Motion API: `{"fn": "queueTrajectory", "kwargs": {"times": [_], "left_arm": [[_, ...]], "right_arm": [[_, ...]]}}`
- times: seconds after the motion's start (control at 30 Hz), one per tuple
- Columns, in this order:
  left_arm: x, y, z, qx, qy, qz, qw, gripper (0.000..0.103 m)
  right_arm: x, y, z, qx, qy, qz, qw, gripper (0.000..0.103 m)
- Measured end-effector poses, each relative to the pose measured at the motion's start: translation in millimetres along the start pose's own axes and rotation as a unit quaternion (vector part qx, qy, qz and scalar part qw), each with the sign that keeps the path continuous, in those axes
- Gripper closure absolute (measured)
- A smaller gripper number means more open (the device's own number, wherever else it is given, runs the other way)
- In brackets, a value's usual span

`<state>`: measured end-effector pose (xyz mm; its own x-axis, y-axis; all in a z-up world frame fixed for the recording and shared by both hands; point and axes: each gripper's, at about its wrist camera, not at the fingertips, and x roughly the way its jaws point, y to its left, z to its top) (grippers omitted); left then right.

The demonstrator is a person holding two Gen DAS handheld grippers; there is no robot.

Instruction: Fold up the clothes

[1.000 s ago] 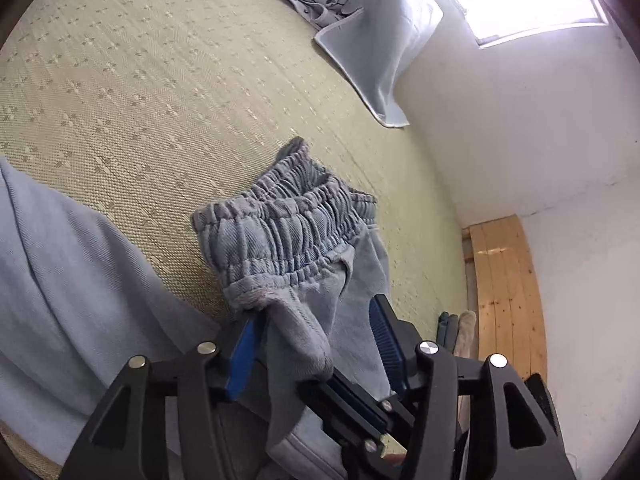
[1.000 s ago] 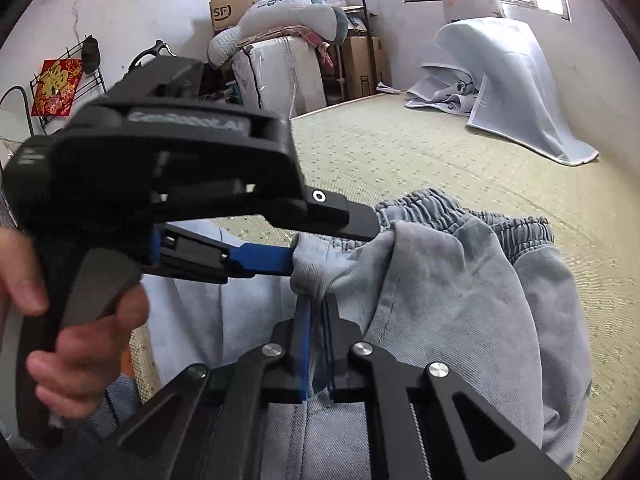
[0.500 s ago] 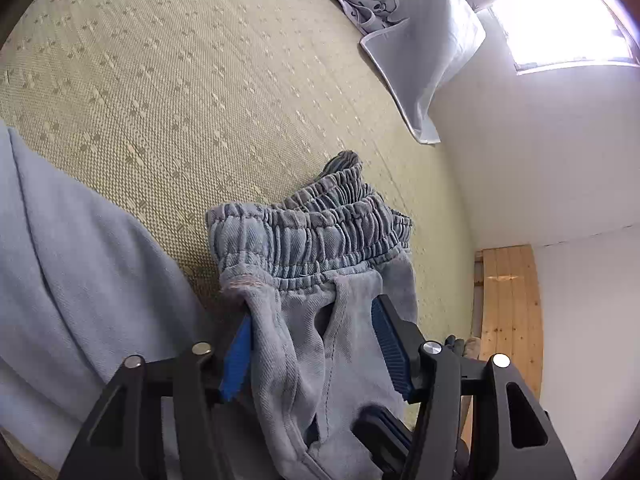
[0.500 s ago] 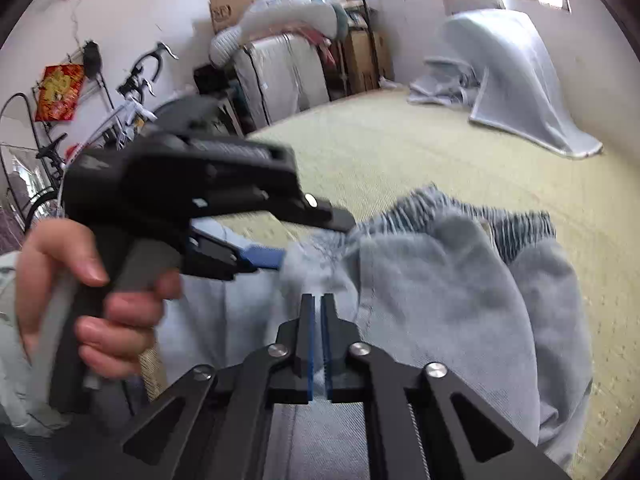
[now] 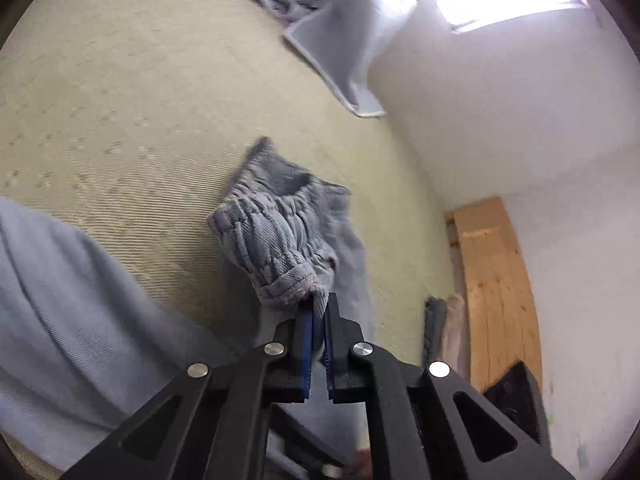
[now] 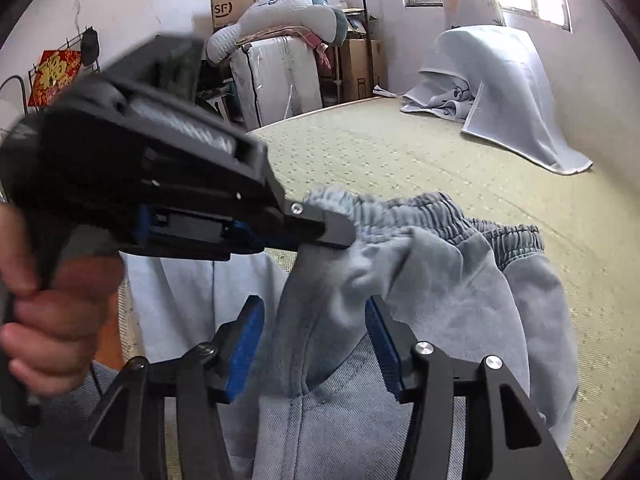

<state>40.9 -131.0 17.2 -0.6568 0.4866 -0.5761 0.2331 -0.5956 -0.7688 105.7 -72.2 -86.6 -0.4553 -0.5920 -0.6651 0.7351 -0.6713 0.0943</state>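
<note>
Grey-blue pants (image 5: 280, 232) with a gathered elastic waistband hang bunched over the green woven mat (image 5: 120, 100). My left gripper (image 5: 318, 312) is shut on the waistband edge and holds it up. In the right wrist view the same pants (image 6: 460, 280) drape in front. A hand (image 6: 52, 320) holds the left gripper (image 6: 340, 236), which pinches the waistband's left end. My right gripper (image 6: 314, 340) is open. Its blue pads (image 6: 244, 344) stand wide apart on either side of a fold of pants cloth, without pinching it.
A pale blue garment (image 5: 60, 320) lies at the lower left on the mat. A light blanket (image 6: 500, 92) is draped at the far right by the wall. Boxes and a wrapped mattress (image 6: 280, 76) stand at the back. A wooden board (image 5: 496, 280) leans by the wall.
My left gripper has closed on the waistband edge and lifted it. My right gripper has opened, letting go of the pants cloth it was pinching.
</note>
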Motion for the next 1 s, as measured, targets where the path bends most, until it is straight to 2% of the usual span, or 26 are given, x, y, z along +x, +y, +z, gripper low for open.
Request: {"fn": "queueTrajectory", "kwargs": {"times": [0.13, 0.2, 0.3, 0.4, 0.63, 0.8, 0.87, 0.9, 0.93, 1.0], "left_arm": [[5, -12, -7, 0.013, 0.017, -0.023, 0.9995, 0.099], [8, -14, -8, 0.015, 0.022, -0.025, 0.9994, 0.099], [6, -12, -6, 0.009, 0.013, -0.023, 0.9996, 0.097], [2, -4, -2, -0.007, 0.001, -0.012, 0.9999, 0.09], [5, 7, 0, -0.027, 0.0, 0.006, 0.9996, 0.066], [8, 10, -2, -0.031, 0.0, 0.021, 0.9993, 0.065], [9, 11, -3, -0.033, 0.0, 0.028, 0.9991, 0.056], [9, 12, -3, -0.036, -0.003, 0.034, 0.9988, 0.043], [7, 15, -3, -0.041, -0.013, 0.043, 0.9981, 0.034], [1, 18, -3, -0.046, -0.028, 0.058, 0.9968, 0.032]], "right_arm": [[1, -1, 1, 0.0, -0.008, -0.029, 1.0, 0.05], [2, -6, 2, 0.008, -0.009, -0.043, 0.999, 0.073], [2, -14, 4, 0.018, -0.011, -0.052, 0.998, 0.089], [-4, -12, 5, 0.015, -0.019, -0.045, 0.999, 0.091], [-8, 2, 6, -0.01, -0.021, -0.028, 0.999, 0.092], [-7, 5, 10, -0.016, -0.02, -0.02, 0.999, 0.092], [-10, 4, 10, -0.014, -0.024, -0.017, 0.999, 0.092], [-12, 3, 10, -0.011, -0.027, -0.015, 0.999, 0.092], [-13, 2, 11, -0.009, -0.03, -0.014, 0.999, 0.092], [-16, 0, 13, -0.006, -0.034, -0.012, 0.999, 0.092]]}}
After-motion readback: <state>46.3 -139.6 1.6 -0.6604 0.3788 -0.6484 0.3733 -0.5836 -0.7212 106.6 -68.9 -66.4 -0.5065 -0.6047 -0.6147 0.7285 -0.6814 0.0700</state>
